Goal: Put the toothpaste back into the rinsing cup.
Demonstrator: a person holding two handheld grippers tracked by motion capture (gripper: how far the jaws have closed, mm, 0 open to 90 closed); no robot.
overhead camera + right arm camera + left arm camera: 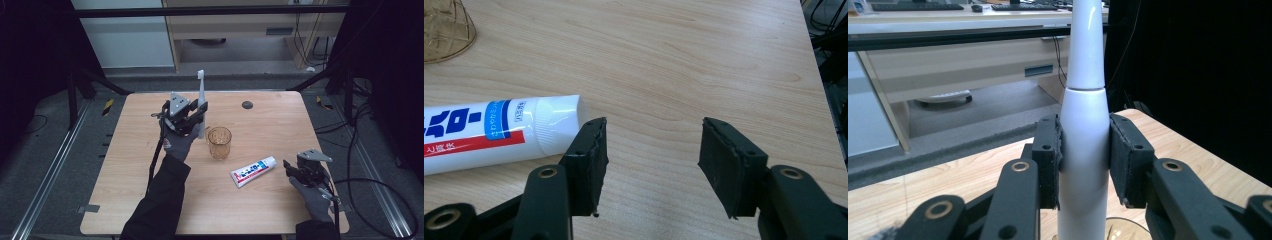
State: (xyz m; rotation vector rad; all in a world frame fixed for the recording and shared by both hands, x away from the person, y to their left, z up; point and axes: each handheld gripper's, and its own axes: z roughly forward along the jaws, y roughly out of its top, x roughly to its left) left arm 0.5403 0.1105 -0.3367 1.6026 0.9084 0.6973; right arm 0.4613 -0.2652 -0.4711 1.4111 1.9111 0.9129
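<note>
Toothbrush [1084,150] stands clamped upright in my left gripper [186,116] beside the cup [219,142]; my right gripper [651,160], wide and empty, hasn't taken the toothpaste [494,131].

- A light wooden table [260,200] stood on grey carpeted floor [45,165], framed by dark metal rails [210,10].
- Beyond it sat a pale wood desk [240,25] with keyboards [913,6] on top.
- Black cables [385,185] trailed across the floor at right.
- Black curtains [30,50] darkened both sides of the room.
</note>
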